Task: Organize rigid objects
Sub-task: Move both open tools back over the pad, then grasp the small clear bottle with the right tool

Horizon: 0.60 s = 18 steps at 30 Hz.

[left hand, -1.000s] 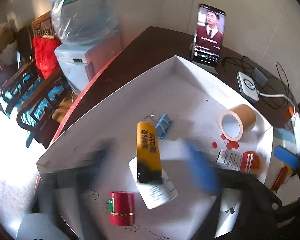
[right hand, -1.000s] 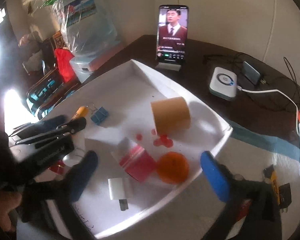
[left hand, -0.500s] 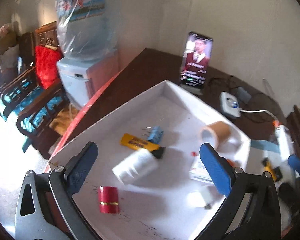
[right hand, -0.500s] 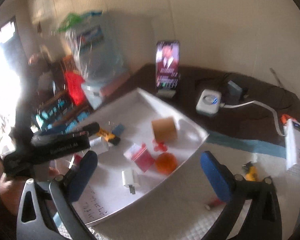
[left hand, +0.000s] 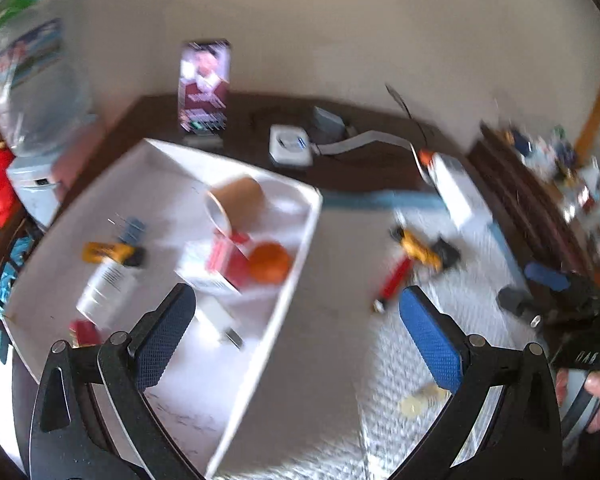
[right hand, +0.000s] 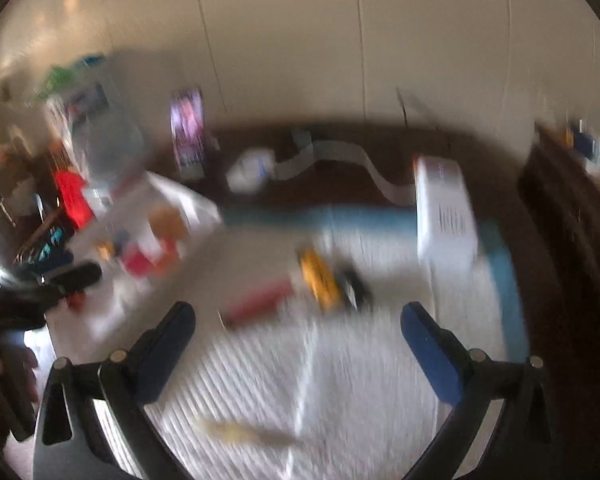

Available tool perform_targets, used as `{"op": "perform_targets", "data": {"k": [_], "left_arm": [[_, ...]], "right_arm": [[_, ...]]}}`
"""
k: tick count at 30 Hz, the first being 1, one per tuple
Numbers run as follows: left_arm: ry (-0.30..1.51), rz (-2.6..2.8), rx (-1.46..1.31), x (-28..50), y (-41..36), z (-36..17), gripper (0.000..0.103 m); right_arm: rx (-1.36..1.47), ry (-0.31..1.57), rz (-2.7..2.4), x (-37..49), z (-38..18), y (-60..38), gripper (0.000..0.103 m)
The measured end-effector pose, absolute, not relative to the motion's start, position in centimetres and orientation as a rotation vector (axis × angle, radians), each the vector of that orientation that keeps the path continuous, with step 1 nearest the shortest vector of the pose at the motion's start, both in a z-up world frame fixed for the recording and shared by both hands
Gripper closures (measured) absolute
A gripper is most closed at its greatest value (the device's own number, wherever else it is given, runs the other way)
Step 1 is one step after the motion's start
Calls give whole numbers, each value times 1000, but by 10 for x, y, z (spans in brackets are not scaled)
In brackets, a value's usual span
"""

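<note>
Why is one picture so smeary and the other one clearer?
Right wrist view: heavily motion-blurred, the red pen and the yellow tool just streaks. Left wrist view: milder blur, the white tray and the orange ball still recognisable; both views curve at the edges.

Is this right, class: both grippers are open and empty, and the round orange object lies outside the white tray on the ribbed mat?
Not quite. In the left wrist view the round orange object lies inside the white tray, not on the ribbed mat. Both grippers, left and right, are open and empty.
</note>
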<state>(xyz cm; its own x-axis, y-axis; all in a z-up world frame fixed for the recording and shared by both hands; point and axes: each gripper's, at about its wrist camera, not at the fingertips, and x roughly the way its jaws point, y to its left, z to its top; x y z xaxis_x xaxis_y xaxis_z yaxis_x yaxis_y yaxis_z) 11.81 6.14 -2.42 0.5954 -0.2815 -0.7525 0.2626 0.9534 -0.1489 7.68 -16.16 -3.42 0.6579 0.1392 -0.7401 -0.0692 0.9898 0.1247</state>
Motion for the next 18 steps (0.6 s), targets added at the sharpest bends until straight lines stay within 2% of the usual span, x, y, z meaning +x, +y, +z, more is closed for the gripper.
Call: {"op": "perform_targets", "data": {"k": [1, 5, 10, 13, 17, 18], "left_arm": [[890, -317, -16, 118, 59, -28, 0], [930, -336, -34, 125, 64, -33, 0], [945, -369, 5, 127, 64, -31, 0], [940, -361, 82, 126, 52, -33, 0], [948, -364, 116, 127, 41, -36, 0], [951, -364, 123, 128, 38, -37, 0]], "right_arm": [[71, 875, 146, 72, -45, -155, 7], [-122, 893, 327, 54, -67, -112, 11], [-189, 967, 449, 56, -90, -89, 35], [-213, 1003, 471, 56, -102, -86, 45], [-244, 997, 479, 56, -106, -84, 49], [-264, 995, 476, 55, -106, -82, 54]]}}
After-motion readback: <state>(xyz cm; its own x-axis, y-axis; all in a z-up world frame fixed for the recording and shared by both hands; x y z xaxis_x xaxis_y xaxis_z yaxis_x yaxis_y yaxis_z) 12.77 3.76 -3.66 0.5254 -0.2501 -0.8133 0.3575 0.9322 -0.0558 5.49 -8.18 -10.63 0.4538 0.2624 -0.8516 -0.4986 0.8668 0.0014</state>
